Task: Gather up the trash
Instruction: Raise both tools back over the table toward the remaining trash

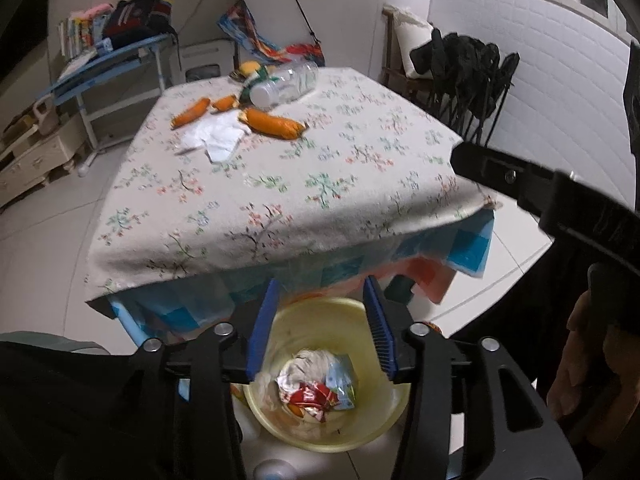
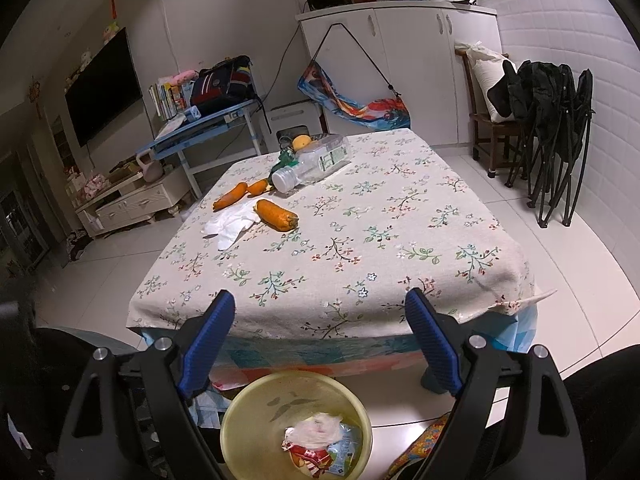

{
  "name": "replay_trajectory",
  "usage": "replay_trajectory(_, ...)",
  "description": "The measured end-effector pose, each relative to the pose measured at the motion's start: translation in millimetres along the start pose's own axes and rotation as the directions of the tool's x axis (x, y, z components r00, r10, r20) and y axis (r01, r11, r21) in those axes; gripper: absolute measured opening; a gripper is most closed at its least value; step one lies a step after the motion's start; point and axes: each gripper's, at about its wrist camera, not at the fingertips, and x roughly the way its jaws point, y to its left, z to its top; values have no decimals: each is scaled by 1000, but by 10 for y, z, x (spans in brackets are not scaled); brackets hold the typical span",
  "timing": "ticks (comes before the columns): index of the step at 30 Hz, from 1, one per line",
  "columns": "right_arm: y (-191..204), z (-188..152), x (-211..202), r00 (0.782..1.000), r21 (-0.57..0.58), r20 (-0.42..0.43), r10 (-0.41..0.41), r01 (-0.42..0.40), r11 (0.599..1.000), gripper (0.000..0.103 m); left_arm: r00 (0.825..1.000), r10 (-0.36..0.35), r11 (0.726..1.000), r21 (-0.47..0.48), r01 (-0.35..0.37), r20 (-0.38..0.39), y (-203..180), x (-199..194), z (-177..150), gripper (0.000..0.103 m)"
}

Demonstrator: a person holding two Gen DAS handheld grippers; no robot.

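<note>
A yellow trash bin stands on the floor under the table's near edge. It holds a white tissue wad, a red wrapper and a pale blue packet. My left gripper hovers right above the bin, open, with nothing between its blue pads. My right gripper stands wide open and empty over the table's near edge, the bin below it. On the far part of the table lie a clear plastic bottle, white crumpled paper and orange food scraps.
The floral tablecloth covers a square table. Folded black chairs and a wooden chair stand at the right wall. A blue desk with books and a bag sits behind left. A person's hand grips the right tool.
</note>
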Motion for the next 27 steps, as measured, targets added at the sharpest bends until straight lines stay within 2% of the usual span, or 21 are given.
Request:
replay_trajectory(8, 14, 2, -6, 1000, -4, 1, -3, 3, 1000, 85, 997, 53, 998, -42, -51, 59, 99, -112, 51, 54)
replay_trajectory(16, 38, -5, 1, 1000, -22, 1, -5, 6, 1000, 86, 988, 115, 987, -120, -102, 101, 260, -188, 84, 69)
replay_trajectory(27, 98, -22, 0, 1000, -54, 1, -7, 7, 999, 87, 978, 165, 971, -196, -138, 129, 413, -241, 121, 77)
